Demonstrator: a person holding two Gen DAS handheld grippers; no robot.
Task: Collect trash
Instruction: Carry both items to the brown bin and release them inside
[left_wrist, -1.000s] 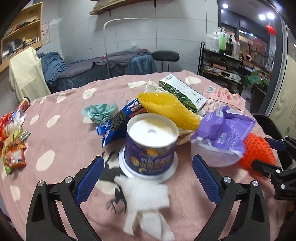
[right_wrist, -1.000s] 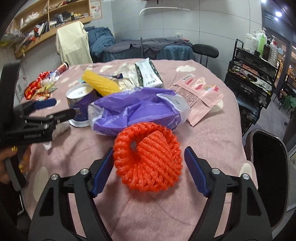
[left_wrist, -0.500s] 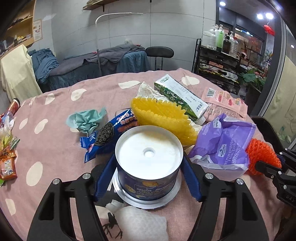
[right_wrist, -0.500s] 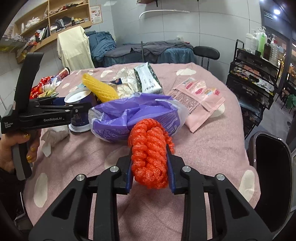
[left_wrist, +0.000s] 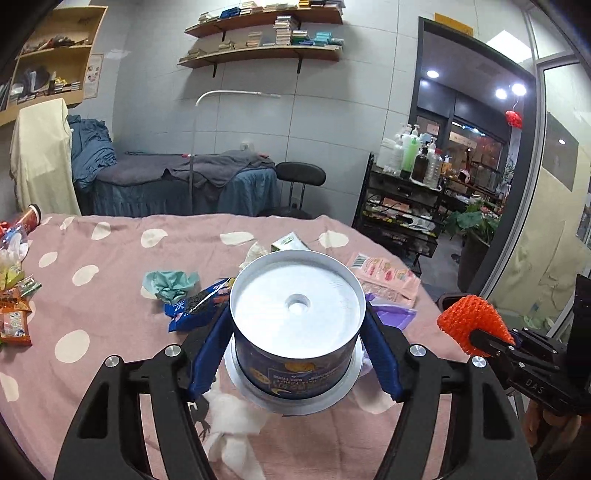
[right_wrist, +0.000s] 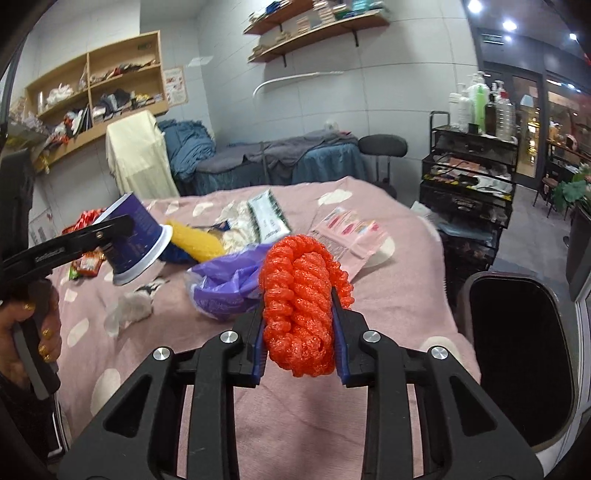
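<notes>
My left gripper (left_wrist: 295, 354) is shut on a round blue tub (left_wrist: 295, 332) with a white lid and holds it tilted above the pink spotted table (left_wrist: 110, 295); the tub also shows in the right wrist view (right_wrist: 136, 240). My right gripper (right_wrist: 299, 339) is shut on a squashed orange foam net (right_wrist: 301, 302), lifted off the table; the net also shows in the left wrist view (left_wrist: 469, 321). A purple bag (right_wrist: 225, 284), a yellow foam net (right_wrist: 195, 240), a white tissue (left_wrist: 232, 424) and a blue cookie wrapper (left_wrist: 195, 306) lie on the table.
A black bin (right_wrist: 517, 350) stands by the table's right edge. A pink packet (right_wrist: 347, 229), a green carton (right_wrist: 269, 218), a teal crumpled paper (left_wrist: 170, 284) and snack wrappers (left_wrist: 14, 314) at the left lie on the table. A black rack (right_wrist: 469, 177) stands behind.
My left gripper closed on the blue tub and lifted it, tilting. My right gripper closed on the orange net, squashed it and raised it off the table.
</notes>
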